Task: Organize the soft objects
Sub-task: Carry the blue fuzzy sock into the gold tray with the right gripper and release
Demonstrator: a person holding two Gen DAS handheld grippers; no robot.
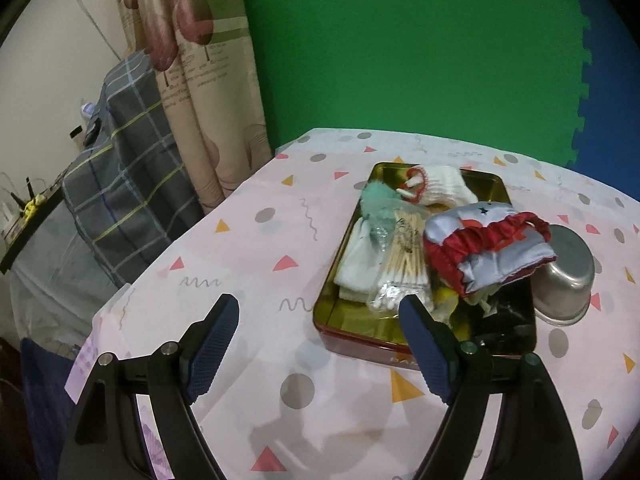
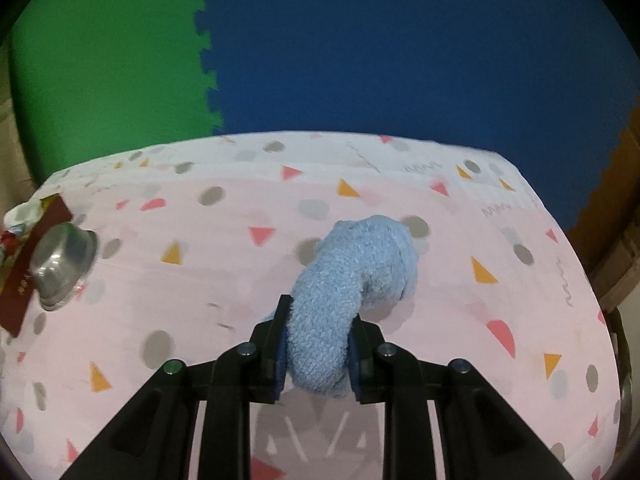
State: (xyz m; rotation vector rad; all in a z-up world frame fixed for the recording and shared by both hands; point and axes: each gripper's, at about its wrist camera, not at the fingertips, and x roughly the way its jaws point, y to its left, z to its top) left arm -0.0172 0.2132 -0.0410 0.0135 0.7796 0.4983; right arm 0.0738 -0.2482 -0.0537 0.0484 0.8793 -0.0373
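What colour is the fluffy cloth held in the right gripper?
Light blue fluffy cloth, clearest in the right wrist view.

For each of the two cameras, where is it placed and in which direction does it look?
Left wrist: on the open left gripper, looking down at the gold tin of soft items.
Right wrist: on the right gripper, shut on a blue fluffy sock.
Shared: steel bowl, the tin, patterned tablecloth.

Left gripper (image 1: 318,316), right gripper (image 2: 320,344): black arms, blue textured pads, silver pins.
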